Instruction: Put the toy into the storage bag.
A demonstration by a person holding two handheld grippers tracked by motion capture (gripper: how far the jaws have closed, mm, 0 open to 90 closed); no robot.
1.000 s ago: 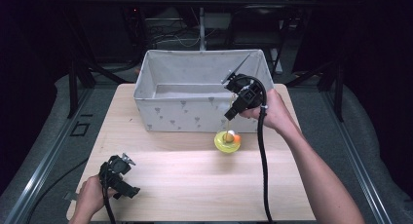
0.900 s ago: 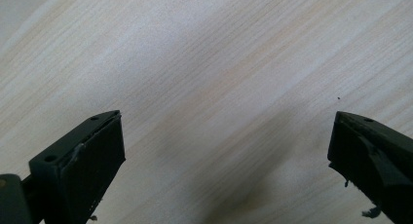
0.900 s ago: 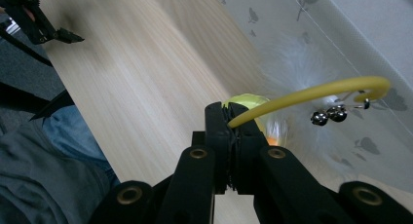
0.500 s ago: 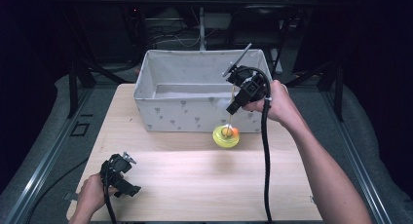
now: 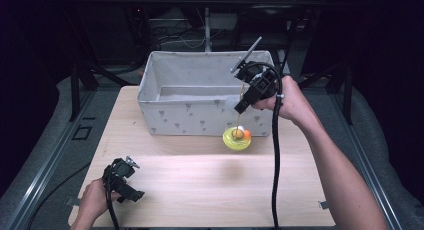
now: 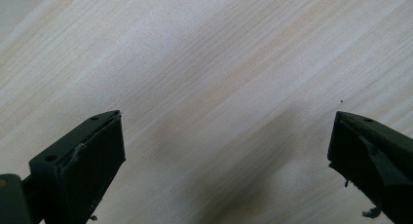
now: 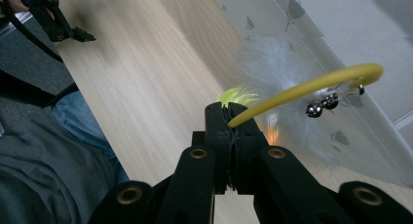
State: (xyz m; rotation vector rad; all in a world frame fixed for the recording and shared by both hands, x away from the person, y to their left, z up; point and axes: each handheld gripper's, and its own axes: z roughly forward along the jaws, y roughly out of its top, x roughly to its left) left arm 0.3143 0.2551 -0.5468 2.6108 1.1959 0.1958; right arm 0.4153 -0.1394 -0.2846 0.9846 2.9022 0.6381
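The right gripper [image 5: 243,101] clamps a yellow wand toy [image 7: 311,87], lifted beside the bin [image 5: 165,110], not yet inside; the left gripper [image 6: 226,151] rests open near the table's [image 5: 200,180] front-left corner.

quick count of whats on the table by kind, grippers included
fabric bin: 1
feather toy on a yellow wand, hanging from the right gripper: 1
handheld grippers: 2, the left gripper and the right gripper
total: 4

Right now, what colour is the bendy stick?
Yellow stick, pinched in the right gripper; clearest in the right gripper view.
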